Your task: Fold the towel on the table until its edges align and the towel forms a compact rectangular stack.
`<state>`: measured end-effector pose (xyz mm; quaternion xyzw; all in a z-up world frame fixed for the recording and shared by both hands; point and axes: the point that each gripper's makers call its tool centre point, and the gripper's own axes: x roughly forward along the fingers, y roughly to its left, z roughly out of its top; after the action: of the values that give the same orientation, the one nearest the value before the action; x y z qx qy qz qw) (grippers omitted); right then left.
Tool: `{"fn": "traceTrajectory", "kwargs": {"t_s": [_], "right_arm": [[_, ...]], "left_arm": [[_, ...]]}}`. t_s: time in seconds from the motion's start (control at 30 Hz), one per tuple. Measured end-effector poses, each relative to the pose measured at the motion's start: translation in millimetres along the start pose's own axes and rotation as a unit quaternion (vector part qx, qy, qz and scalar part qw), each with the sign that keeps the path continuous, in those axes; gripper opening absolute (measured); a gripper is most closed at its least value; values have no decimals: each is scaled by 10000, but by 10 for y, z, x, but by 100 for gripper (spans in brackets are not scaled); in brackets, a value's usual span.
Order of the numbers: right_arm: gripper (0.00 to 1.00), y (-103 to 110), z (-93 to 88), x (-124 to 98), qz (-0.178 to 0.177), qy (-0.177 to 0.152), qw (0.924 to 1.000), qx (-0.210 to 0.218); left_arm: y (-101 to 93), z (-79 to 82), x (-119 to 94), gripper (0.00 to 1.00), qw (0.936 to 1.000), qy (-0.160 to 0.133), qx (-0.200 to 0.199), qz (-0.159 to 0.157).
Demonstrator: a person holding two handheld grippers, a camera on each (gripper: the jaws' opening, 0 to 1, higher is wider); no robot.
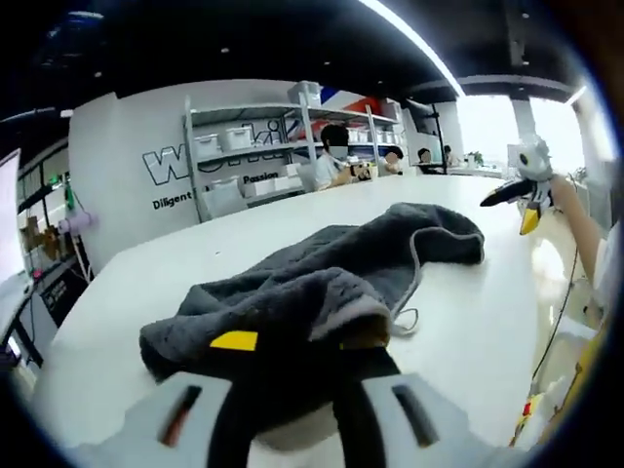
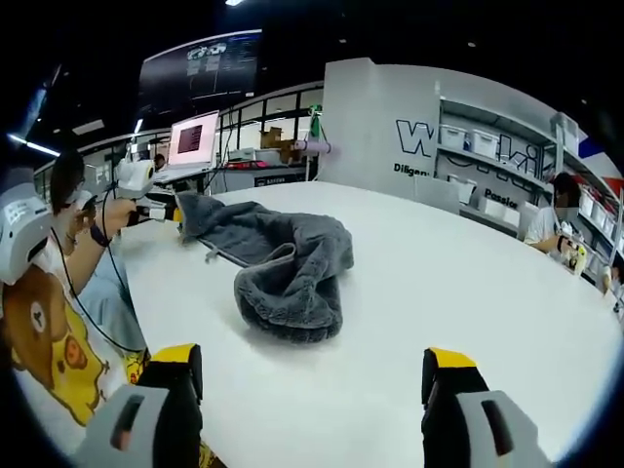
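Left gripper view sits low at the counter (image 1: 468,322) edge, pressed right up against the grey towel (image 1: 322,283), facing across the counter toward the shelving (image 1: 283,146) on the far wall. The right hand-held gripper (image 1: 522,190) shows off at the counter's far right edge. Right gripper view looks from that opposite side, higher and well back, across bare counter (image 2: 468,292) to the towel (image 2: 283,263), with the left hand-held gripper (image 2: 156,208) at its far end. Both views share towel, counter and shelving (image 2: 497,156).

A bright workroom with a big white table.
Metal shelves (image 1: 283,146) with white boxes stand at a grey wall (image 1: 127,166); a monitor (image 2: 193,138) glows, ceiling is dark.
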<state>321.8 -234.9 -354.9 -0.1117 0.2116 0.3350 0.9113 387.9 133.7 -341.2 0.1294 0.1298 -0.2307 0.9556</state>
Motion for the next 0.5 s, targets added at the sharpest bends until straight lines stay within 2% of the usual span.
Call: {"fn": "traceTrajectory", "kwargs": {"t_s": [0.27,0.5], "right_arm": [[98,1,-16,-20,2,1,10000,2],[97,1,-38,-15,-2,20,10000,21]], "left_arm": [[-12,-89,202,28,9995,263,126,-127],[-28,-37,193,23,9997,159,111,-149]]}}
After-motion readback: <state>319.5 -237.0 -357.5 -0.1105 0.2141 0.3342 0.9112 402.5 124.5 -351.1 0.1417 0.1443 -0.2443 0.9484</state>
